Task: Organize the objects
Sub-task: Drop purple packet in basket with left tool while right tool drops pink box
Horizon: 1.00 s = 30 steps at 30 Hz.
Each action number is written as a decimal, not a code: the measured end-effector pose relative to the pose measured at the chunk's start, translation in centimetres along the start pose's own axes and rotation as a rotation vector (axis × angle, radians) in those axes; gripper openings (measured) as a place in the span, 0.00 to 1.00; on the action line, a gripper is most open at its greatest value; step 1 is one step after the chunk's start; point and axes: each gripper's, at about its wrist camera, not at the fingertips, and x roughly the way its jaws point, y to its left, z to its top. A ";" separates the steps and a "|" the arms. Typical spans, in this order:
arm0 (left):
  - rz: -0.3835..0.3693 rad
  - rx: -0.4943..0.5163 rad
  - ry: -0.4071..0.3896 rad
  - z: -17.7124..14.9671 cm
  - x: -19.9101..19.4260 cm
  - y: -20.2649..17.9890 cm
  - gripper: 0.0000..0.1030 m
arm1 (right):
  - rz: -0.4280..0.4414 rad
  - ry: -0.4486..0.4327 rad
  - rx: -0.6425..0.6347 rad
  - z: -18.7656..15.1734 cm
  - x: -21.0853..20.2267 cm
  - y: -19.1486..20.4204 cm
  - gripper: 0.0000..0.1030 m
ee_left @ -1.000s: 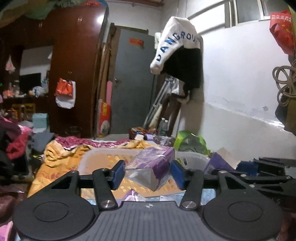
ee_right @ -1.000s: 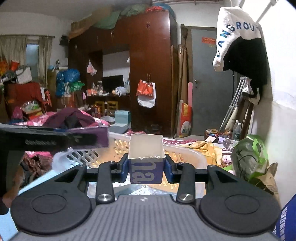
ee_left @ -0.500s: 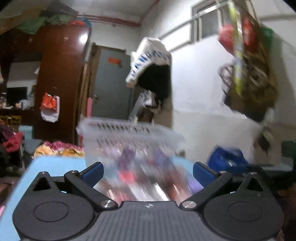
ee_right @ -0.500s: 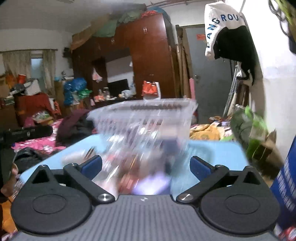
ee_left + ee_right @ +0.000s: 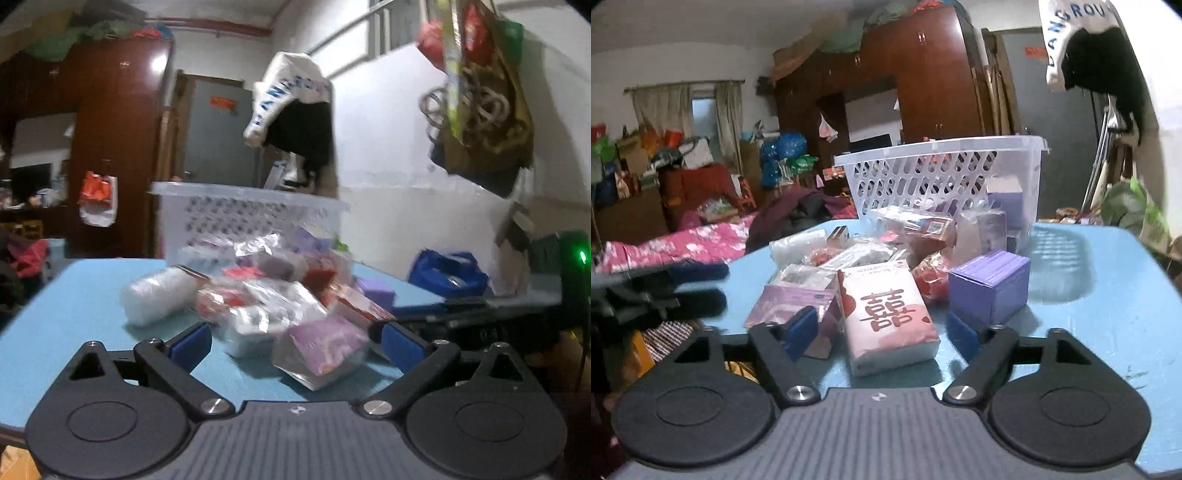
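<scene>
We had the left gripper (image 5: 295, 341) spread wide and empty around a purple wrapped pack (image 5: 321, 350) at lower centre. The right gripper (image 5: 882, 328), its jaws just closing, flanked without touching the pink tissue pack (image 5: 886, 314): light, soft, slippery, best squeezed across its long sides. The basket (image 5: 942, 177) stood behind; bare table (image 5: 1089, 295) lay right.

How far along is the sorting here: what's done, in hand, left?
Done: some packs already show inside the white basket. In hand: nothing. The left hand-held gripper is open; the right hand-held gripper, jaws just closing, straddles the pink tissue pack without gripping. Left: the pile on the blue table.
</scene>
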 end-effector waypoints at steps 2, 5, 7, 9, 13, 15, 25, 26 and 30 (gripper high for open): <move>-0.002 0.029 0.015 -0.4 0.8 -0.9 0.98 | 0.010 0.007 0.012 -0.2 -0.4 -0.3 0.64; 0.008 0.065 0.025 -0.8 1.7 -1.9 0.98 | -0.002 0.006 0.006 -0.5 -1.1 -0.3 0.59; 0.014 0.069 0.043 -0.8 2.5 -2.3 0.97 | -0.013 0.037 -0.030 -0.5 -0.4 0.0 0.59; 0.022 0.081 0.054 -0.9 3.2 -2.6 0.90 | -0.025 0.042 -0.054 -0.5 0.2 0.4 0.60; 0.039 0.091 0.071 -1.3 3.5 -2.8 0.65 | -0.031 0.036 -0.059 -0.5 0.5 0.5 0.58; 0.044 0.098 0.050 -1.4 2.9 -2.9 0.63 | -0.034 0.034 -0.063 -0.5 0.5 0.6 0.57; 0.052 0.085 -0.033 -0.7 0.2 -1.6 0.63 | -0.050 -0.017 -0.045 0.3 -1.1 0.2 0.55; 0.049 0.080 -0.033 -0.6 0.2 -1.3 0.63 | -0.050 -0.016 -0.045 0.4 -1.1 0.2 0.55; 0.051 0.063 -0.034 -0.5 0.1 -0.7 0.63 | -0.048 -0.003 -0.041 0.4 -0.7 0.1 0.55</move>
